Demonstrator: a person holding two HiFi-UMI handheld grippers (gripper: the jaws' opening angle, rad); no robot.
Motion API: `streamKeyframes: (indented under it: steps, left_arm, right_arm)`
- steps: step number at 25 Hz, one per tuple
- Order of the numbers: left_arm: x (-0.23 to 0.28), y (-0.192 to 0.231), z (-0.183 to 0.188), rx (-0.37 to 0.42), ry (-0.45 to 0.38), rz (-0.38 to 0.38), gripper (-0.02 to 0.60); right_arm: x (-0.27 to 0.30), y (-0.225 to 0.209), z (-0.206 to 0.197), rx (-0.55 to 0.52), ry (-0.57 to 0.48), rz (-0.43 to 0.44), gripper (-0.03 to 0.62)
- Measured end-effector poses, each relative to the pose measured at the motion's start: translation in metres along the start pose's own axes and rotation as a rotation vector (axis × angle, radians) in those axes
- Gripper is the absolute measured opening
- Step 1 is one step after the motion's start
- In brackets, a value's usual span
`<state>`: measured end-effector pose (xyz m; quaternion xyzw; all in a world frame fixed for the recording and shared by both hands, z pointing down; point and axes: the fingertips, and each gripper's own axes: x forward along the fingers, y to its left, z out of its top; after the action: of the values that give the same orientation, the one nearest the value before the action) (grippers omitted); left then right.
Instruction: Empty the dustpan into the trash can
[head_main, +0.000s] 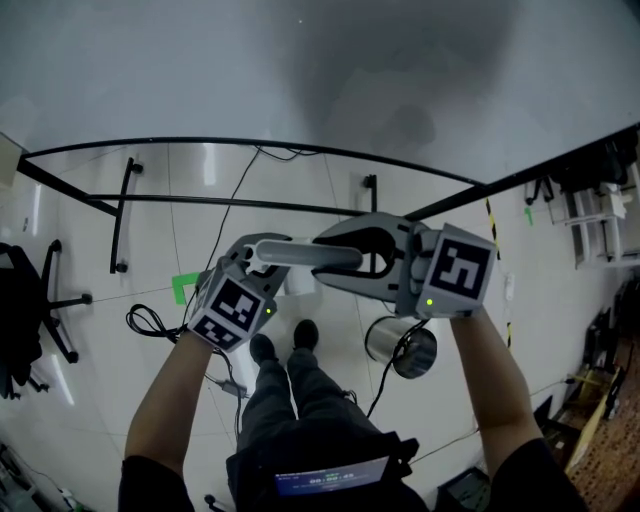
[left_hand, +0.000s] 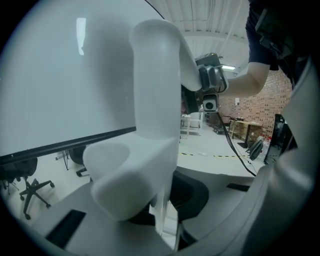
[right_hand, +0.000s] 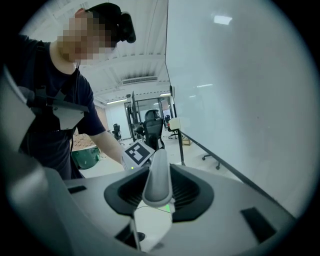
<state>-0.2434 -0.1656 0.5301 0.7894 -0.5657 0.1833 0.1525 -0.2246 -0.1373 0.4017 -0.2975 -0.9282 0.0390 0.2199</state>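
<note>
- Tiled floor (head_main: 150, 250): metal trash can (head_main: 400, 347) stands beside the person's shoes.
- Left tongs (head_main: 256, 252) clamped on the white dustpan handle (head_main: 305, 255).
- Right tongs (head_main: 338, 264) clamped on its other end, held off the floor.

white dustpan handle (left_hand: 155, 85), clamped between fingers (left_hand: 295, 200)

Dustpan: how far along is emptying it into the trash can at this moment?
Done: the dustpan is picked up, its white handle clamped by the left gripper and the right gripper. In hand: it is held over the person's feet, beside the silver trash can, not above it. Left: bringing it over the can and tipping it. The pan's contents cannot be seen.
</note>
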Motion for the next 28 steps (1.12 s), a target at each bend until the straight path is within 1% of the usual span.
streamKeyframes:
  steps: [2,4,7,12,19,23,25,28]
  left_arm:
    - [0.002,0.001,0.0,0.011,-0.01,0.031,0.029]
    - [0.004,0.001,-0.001,-0.005,-0.017,0.053,0.026]
    - [0.006,0.001,-0.002,-0.051,-0.023,0.061,0.026]
    - [0.013,0.0,-0.008,-0.075,-0.014,0.069,0.026]
    - [0.024,0.001,-0.026,-0.117,0.005,0.085,0.028]
    - [0.032,0.0,-0.027,-0.165,-0.001,0.105,0.028]
    - [0.034,-0.001,-0.029,-0.173,0.005,0.112,0.028]
    - [0.034,0.003,-0.042,-0.2,0.009,0.119,0.028]
  right_arm:
    - [0.0,-0.001,-0.003,0.001,0.003,-0.003,0.147]
    - [0.0,-0.002,-0.006,0.004,0.005,-0.003,0.146]
    - [0.0,-0.001,-0.008,0.014,-0.001,0.004,0.146]
    - [0.0,-0.003,-0.017,0.014,0.019,0.01,0.146]
    - [0.006,-0.008,-0.035,0.028,0.048,0.009,0.146]
    - [0.003,-0.009,-0.042,0.042,0.05,0.016,0.146]
    - [0.002,-0.008,-0.045,0.046,0.059,0.022,0.146]
    - [0.012,-0.008,-0.054,0.047,0.084,0.031,0.147]
